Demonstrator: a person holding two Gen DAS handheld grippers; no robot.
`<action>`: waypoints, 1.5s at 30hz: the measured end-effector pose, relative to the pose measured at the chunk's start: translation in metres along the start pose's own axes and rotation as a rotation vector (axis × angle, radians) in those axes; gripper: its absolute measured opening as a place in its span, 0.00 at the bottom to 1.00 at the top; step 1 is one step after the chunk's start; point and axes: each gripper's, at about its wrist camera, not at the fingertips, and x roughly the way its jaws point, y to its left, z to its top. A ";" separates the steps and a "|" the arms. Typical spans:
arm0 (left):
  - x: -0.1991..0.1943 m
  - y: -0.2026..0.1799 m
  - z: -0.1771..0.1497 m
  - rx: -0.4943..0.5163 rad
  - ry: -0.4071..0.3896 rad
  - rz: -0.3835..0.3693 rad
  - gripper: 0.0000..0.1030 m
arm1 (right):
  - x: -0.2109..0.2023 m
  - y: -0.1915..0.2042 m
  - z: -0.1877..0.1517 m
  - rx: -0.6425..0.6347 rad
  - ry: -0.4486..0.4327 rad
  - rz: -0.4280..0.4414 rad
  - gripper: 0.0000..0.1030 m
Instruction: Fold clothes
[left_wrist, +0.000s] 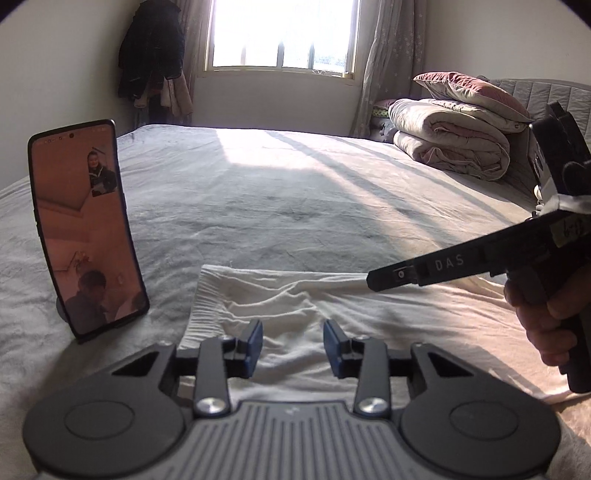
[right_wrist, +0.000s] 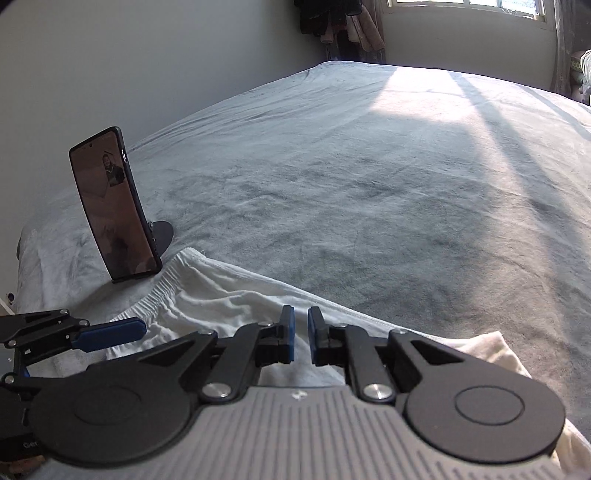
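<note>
A white garment (left_wrist: 295, 302) with an elastic waistband at its left end lies flat on the grey bed, close in front of me. My left gripper (left_wrist: 293, 334) hovers low over its near left part, open, with nothing between the blue pads. The right gripper (left_wrist: 373, 282), held by a hand, reaches in from the right over the garment's far edge. In the right wrist view the right gripper (right_wrist: 301, 326) sits above the garment (right_wrist: 207, 299) with only a narrow gap between its pads and no cloth in it. A blue finger (right_wrist: 110, 334) of the left gripper shows at the left.
A phone (left_wrist: 86, 229) stands upright on a small stand just left of the waistband, also visible as the phone (right_wrist: 114, 206) in the right wrist view. Folded quilts and a pillow (left_wrist: 454, 140) are stacked at the far right. The grey blanket (left_wrist: 295, 192) stretches toward the window.
</note>
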 end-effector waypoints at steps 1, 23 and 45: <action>0.001 -0.005 0.001 0.010 -0.001 -0.007 0.37 | -0.006 -0.005 -0.004 0.008 0.000 -0.003 0.15; 0.044 -0.126 -0.003 0.259 0.110 -0.162 0.40 | -0.152 -0.118 -0.106 0.122 -0.010 -0.204 0.36; 0.030 -0.209 0.013 0.338 0.118 -0.181 0.41 | -0.253 -0.203 -0.159 0.272 -0.050 -0.404 0.38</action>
